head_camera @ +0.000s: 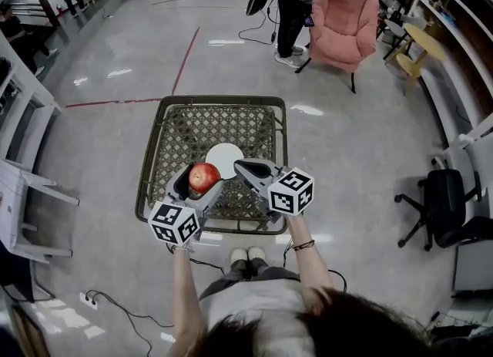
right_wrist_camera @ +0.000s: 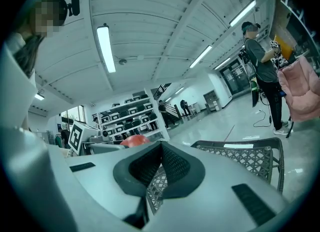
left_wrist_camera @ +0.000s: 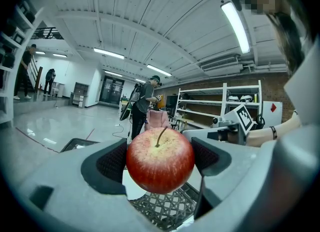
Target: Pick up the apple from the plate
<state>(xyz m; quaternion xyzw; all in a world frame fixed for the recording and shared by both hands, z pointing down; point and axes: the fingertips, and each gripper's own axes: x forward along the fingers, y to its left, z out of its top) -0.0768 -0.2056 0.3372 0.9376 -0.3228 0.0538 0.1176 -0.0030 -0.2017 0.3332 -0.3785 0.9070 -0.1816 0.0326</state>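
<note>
A red apple (head_camera: 203, 176) with a yellowish top and a stem is held in my left gripper (head_camera: 202, 180), lifted above the woven table (head_camera: 181, 128). In the left gripper view the apple (left_wrist_camera: 160, 160) fills the gap between the two dark pads, which press on its sides. The white plate (head_camera: 226, 159) lies bare on the table just beyond it. My right gripper (head_camera: 245, 169) hovers beside the plate, tilted upward, its jaws shut together with nothing between them. Its own view shows the pads (right_wrist_camera: 165, 168) touching and the apple (right_wrist_camera: 134, 140) peeking past the left gripper.
The low square table has a dark lattice top and raised rim. A pink armchair (head_camera: 344, 25) and a standing person (head_camera: 293, 1) are beyond it. A black office chair (head_camera: 447, 207) stands at the right, white shelving (head_camera: 15, 163) at the left, cables (head_camera: 115, 305) on the floor.
</note>
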